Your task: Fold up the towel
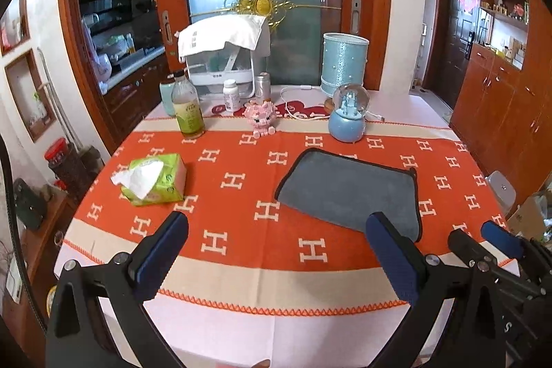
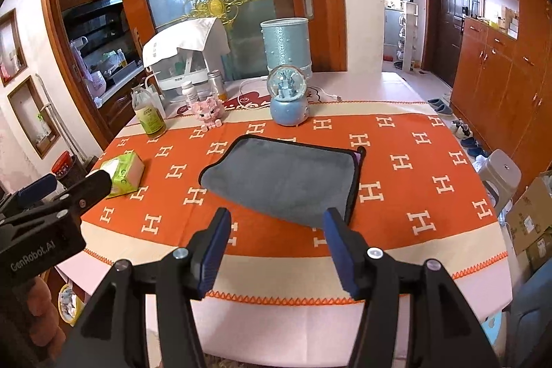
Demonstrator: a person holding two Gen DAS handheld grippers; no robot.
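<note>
Towel (image 2: 283, 178) lies folded on the worktop (image 2: 414, 195); left claw (image 1: 276, 247) and right claw (image 2: 276, 244) both gape apart, empty

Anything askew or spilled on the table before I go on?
Nothing spilled. The grey towel lies skewed to the table edge, folded, a purple bit peeking at its right edge. Both grippers, left and right, are open, clear of it.

Matt plush grey towel (image 2: 283, 178) on woven orange tablecloth (image 2: 414, 195); glossy glass snow globe (image 2: 288, 99)
</note>
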